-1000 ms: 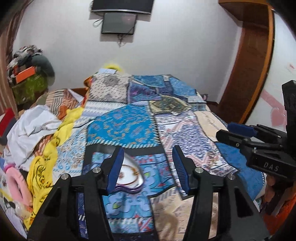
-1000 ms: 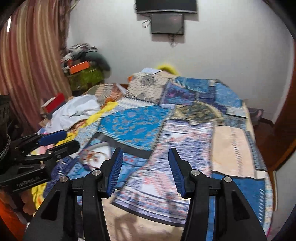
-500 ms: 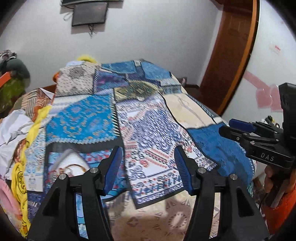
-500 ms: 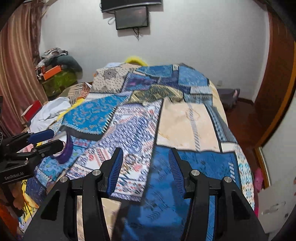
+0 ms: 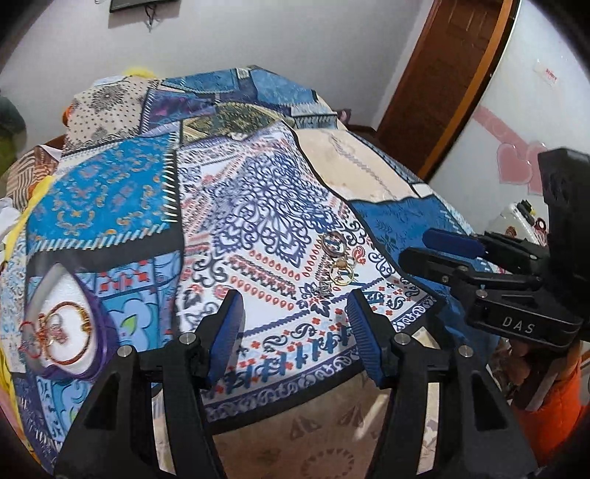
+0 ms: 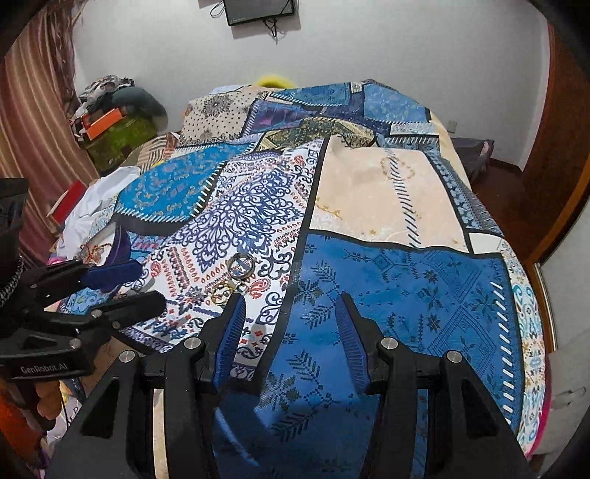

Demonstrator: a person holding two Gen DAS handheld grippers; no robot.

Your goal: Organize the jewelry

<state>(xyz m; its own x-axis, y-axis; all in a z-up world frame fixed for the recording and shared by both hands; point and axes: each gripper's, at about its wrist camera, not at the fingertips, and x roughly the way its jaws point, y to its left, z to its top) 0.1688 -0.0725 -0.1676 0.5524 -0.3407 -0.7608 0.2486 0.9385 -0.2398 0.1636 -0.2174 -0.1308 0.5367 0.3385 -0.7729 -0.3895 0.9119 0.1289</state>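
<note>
Blue ribbed pads point(image 5: 225, 331) on black plastic fingers, left tongs point(image 5: 294, 298) wide open, nothing between the two fingers, up over a white patch with blue and red swirls on the patchwork bedspread point(image 5: 110, 199). Same with the right tongs point(image 6: 290, 300): wide open, nothing held, over the seam between that white patch and a deep blue patch. In the left view, right tongs poking in from the right side, tips apart there too, empty. Just past the right finger of the left tongs, a small heap of jewelry point(image 5: 336, 267) flat on the white patch: a silvery ring point(image 5: 333, 243) farthest away, a gold ring point(image 5: 342, 274) right next to it, some smaller bits touching them, too tiny to tell apart. In the right view, the same heap just past the tip of the left finger. Not touched by either tongs. Off to the left, well apart from the heap, a white dish with a purple rim point(image 5: 105, 328) on the bedspread, with a big gold bangle point(image 5: 70, 305) and thin red hoops point(image 5: 27, 339) inside. Farther out, a pile of clothes point(image 6: 110, 99) by a striped curtain point(image 6: 33, 121), a dark screen point(image 6: 260, 11) high on the pale wall, a brown wooden door point(image 5: 442, 84), pink hearts point(image 5: 512, 162) on the wall at the right
</note>
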